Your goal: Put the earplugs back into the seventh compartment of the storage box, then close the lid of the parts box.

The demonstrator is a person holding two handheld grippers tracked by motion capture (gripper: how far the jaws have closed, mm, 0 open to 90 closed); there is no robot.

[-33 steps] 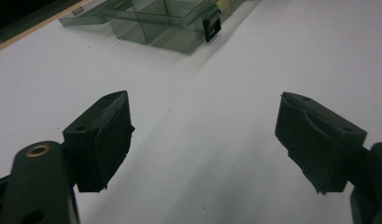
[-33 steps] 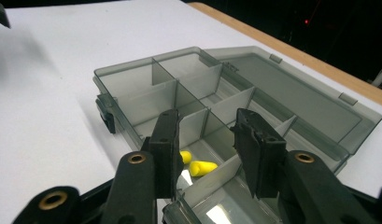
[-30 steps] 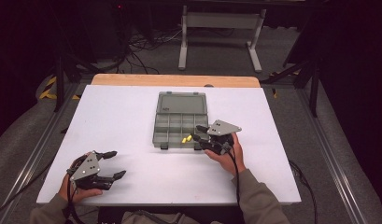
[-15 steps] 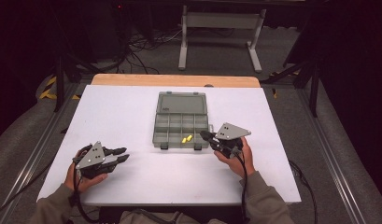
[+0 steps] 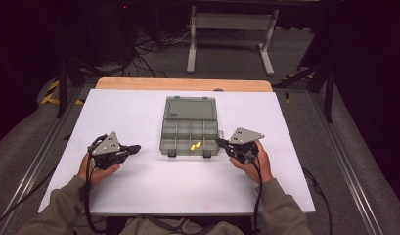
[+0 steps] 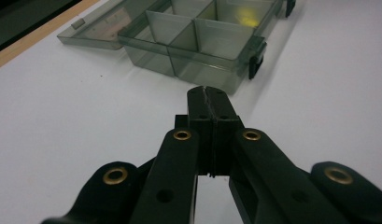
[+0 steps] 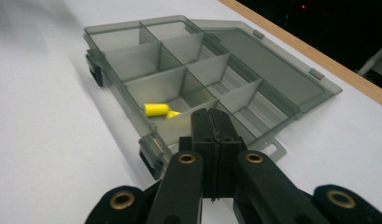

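Observation:
A grey translucent compartment box (image 5: 190,132) lies open at mid-table, its lid (image 5: 190,106) flat behind it. Two small yellow pieces (image 5: 195,145) rest in a front compartment, also seen as a yellow piece (image 7: 156,109) and a blurred yellow patch (image 6: 247,16). My left gripper (image 5: 135,147) rests left of the box, pointing at it; its jaws have just been closing and now meet with nothing between them (image 6: 208,91). My right gripper (image 5: 219,142) is shut and empty by the box's front right corner, its tips (image 7: 211,114) just short of the yellow pieces.
The white tabletop (image 5: 139,112) has a wooden strip (image 5: 183,84) along its far edge. Black latches (image 6: 256,58) stick out of the box front. A metal stand (image 5: 232,29) and cables lie on the floor beyond the table.
The left hand moved right and forward toward the box, and its spread jaws came together. The right hand stayed nearly still by the box corner.

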